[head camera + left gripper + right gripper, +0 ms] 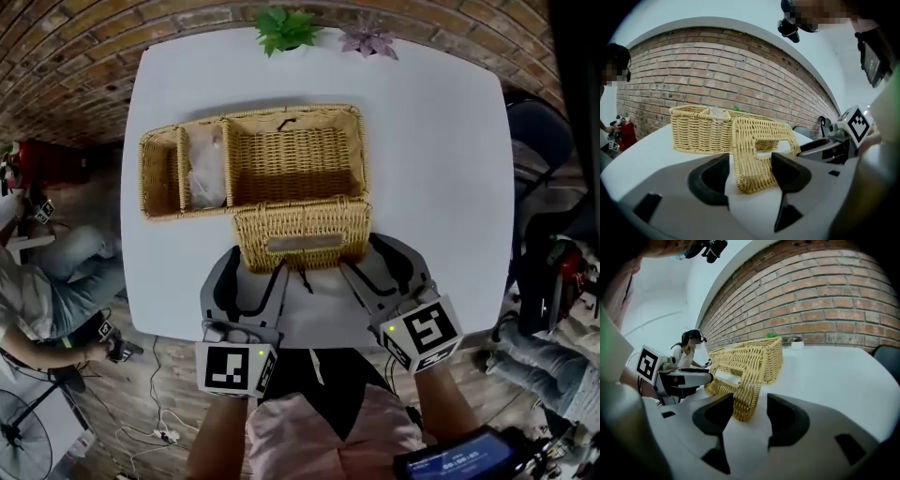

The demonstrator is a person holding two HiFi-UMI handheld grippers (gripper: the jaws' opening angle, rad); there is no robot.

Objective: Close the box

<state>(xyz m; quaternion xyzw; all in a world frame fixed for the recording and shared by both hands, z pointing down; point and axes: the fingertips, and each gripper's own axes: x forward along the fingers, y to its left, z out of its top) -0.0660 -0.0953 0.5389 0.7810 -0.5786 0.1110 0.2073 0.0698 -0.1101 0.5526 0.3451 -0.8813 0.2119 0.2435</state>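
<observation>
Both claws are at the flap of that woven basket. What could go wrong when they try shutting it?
1. The left gripper and right gripper each straddle a near corner of the woven straw lid with jaws apart. An uneven grip could twist it or let it slip.
2. The tan wicker box sits unheld on the white table. Swinging the lid over might push it toward the small potted plants.
</observation>
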